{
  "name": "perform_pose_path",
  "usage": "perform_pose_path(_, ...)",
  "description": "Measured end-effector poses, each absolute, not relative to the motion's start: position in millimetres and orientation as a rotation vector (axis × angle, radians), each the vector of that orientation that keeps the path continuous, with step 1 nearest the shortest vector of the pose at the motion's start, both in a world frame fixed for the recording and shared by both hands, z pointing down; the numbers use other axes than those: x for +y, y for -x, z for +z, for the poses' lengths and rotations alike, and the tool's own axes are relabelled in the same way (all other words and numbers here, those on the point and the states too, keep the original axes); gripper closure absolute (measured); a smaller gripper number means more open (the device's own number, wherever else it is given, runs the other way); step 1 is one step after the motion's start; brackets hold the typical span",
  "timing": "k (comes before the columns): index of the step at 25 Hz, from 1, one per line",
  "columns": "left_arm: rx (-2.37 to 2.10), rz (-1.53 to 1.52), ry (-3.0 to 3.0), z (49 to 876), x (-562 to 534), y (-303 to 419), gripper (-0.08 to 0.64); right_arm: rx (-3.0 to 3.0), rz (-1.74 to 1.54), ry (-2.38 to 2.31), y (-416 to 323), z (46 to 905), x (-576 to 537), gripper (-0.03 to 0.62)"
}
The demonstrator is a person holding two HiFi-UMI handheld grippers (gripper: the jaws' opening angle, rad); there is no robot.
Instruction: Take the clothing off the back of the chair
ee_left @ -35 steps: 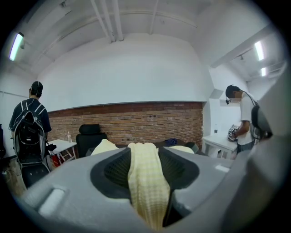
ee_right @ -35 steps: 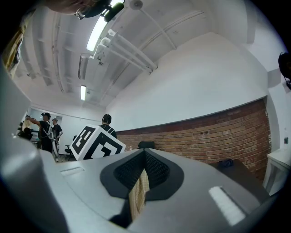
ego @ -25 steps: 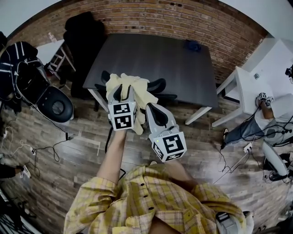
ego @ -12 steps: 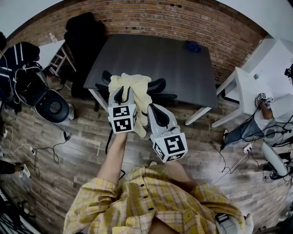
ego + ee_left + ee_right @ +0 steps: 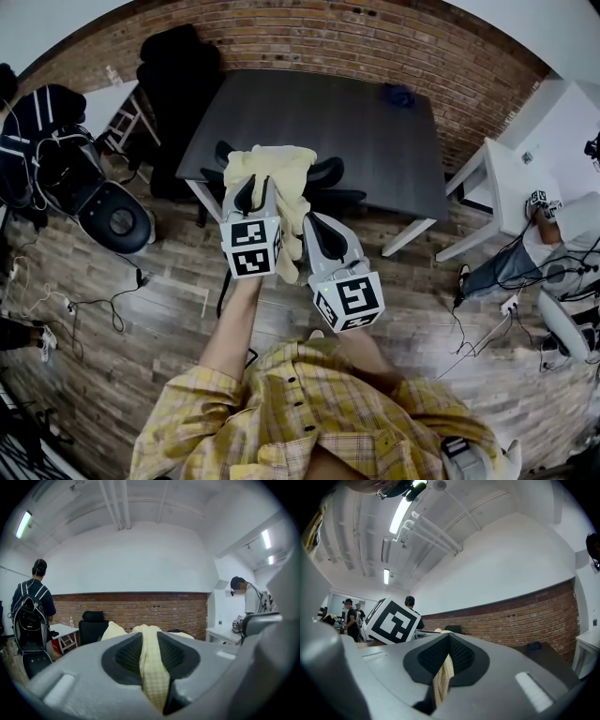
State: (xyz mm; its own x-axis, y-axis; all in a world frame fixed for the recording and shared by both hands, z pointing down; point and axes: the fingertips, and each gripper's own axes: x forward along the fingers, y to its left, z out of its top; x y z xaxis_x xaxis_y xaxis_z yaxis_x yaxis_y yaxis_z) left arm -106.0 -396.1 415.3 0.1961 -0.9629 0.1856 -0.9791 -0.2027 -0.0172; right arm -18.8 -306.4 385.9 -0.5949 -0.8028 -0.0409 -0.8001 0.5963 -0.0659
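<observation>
1. Your left gripper (image 5: pixel 251 195) has its jaws clamped on a fold of the pale yellow checked garment (image 5: pixel 281 173). They have just been closing, and the left gripper view shows the cloth (image 5: pixel 152 667) pinched between the dark meshed pads (image 5: pixel 125 656).
2. Your right gripper (image 5: pixel 317 236) is also closed on the garment. In the right gripper view a thin strip of the fabric (image 5: pixel 443 677) hangs out from between its jaws, which stand almost together.
3. The two grippers sit side by side, with the left one slightly further forward and its marker cube (image 5: pixel 393 623) just beside the right gripper.
4. The garment is bunched up between and ahead of your grippers, directly over the back of the black office chair (image 5: pixel 330 174). The chair back shows on either side of the cloth. You cannot tell from these views whether the fabric is touching it or hanging clear.
5. The chair is tucked against the near edge of the dark grey table (image 5: pixel 375 141), towards its left corner. The table's far edge runs along the brick wall (image 5: pixel 375 42).
</observation>
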Motion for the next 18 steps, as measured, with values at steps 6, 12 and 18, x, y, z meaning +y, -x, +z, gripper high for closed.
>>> perform_pose_path(6,-1.935,0.180,-2.380,386.1,-390.4,106.1,0.465,2.743,-0.054,1.381,19.0,380.7,-300.9,0.592)
perform_pose_path(12,-1.940,0.126,-2.418,359.6,-386.7,108.7,0.464,2.740,-0.050,1.381,21.3,376.7,-294.5,0.592)
perform_pose_path(18,-1.966,0.073,-2.426,337.2,-382.3,114.4,0.463,2.737,-0.050,1.393,20.4,376.1,-290.6,0.592)
